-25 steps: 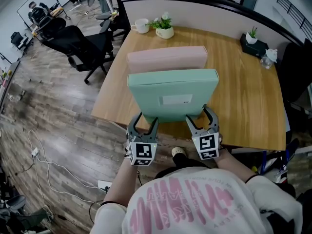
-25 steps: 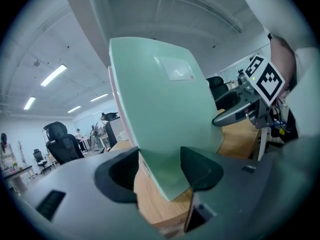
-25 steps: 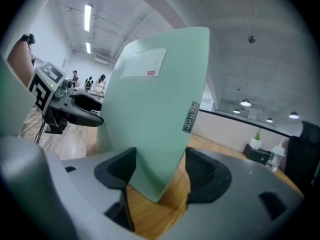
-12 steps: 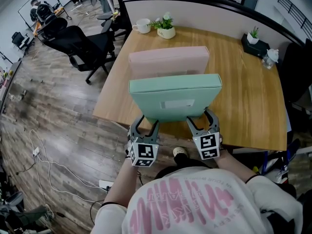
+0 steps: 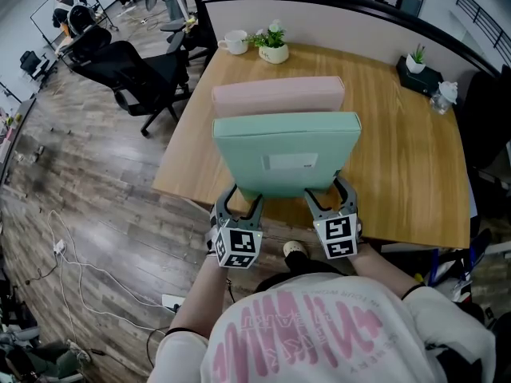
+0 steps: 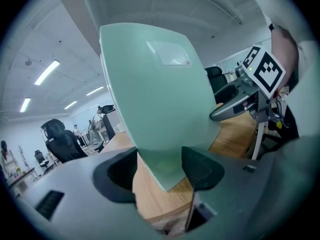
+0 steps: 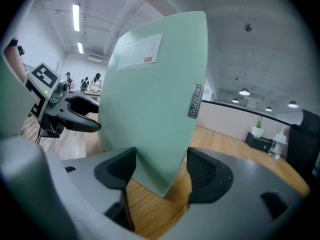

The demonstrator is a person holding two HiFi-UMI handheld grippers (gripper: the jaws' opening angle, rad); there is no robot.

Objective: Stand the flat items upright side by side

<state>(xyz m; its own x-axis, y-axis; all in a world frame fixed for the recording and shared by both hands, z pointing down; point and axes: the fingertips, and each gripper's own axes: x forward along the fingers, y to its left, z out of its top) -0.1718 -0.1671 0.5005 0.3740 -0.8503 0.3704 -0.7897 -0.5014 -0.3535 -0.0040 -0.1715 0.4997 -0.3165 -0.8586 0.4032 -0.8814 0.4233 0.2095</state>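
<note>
Between jaws of L gripper [image 5: 239, 202], now opening, sits green cushion [image 5: 286, 154]; R gripper [image 5: 329, 198] clamps it. Loosened, could tip onto pink cushion [image 5: 278, 96] beyond.

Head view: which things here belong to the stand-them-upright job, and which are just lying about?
Job: green flat case; pink flat case behind it.
Lying about: white mug; potted plant; small plant at the far right; office chair.
</note>
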